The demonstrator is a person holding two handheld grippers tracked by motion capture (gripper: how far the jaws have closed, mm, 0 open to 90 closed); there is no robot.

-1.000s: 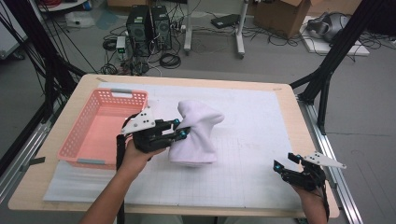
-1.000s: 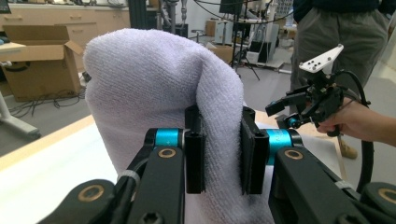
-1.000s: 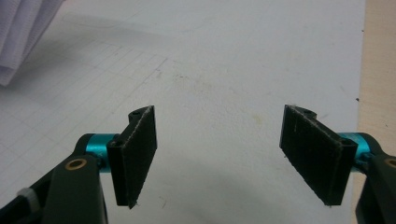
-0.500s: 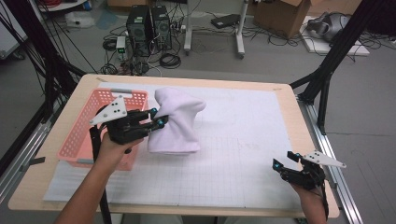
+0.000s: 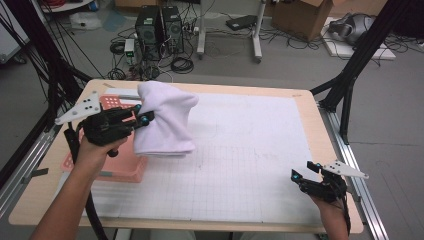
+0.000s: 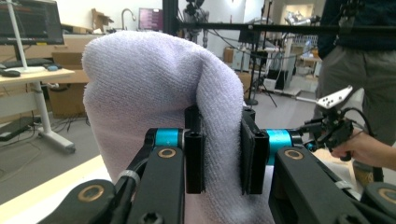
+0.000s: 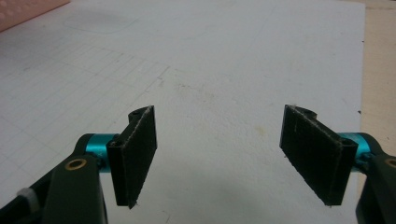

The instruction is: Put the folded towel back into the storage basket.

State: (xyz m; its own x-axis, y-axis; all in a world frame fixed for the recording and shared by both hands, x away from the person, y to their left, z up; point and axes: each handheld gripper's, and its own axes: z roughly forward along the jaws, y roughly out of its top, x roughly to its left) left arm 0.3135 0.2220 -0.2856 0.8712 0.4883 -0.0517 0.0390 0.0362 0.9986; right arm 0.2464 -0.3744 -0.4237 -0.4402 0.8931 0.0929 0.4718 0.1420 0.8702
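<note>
The left claw [image 5: 142, 119] is clamped on a fold of the white towel [image 5: 165, 120] and holds it up in the air, over the edge of the pink basket [image 5: 117, 167]. The arm reaches forward and level. The right claw [image 5: 305, 172] rests low near the worktop [image 5: 250, 150] corner, wide apart and holding nothing.

1. I'm seeing grey floor [image 5: 300, 65] stretching beyond the table [image 5: 310, 107].
2. Two computer towers [image 5: 160, 27] are standing behind the table.
3. A cardboard box [image 5: 300, 15] is sitting right of them.
</note>
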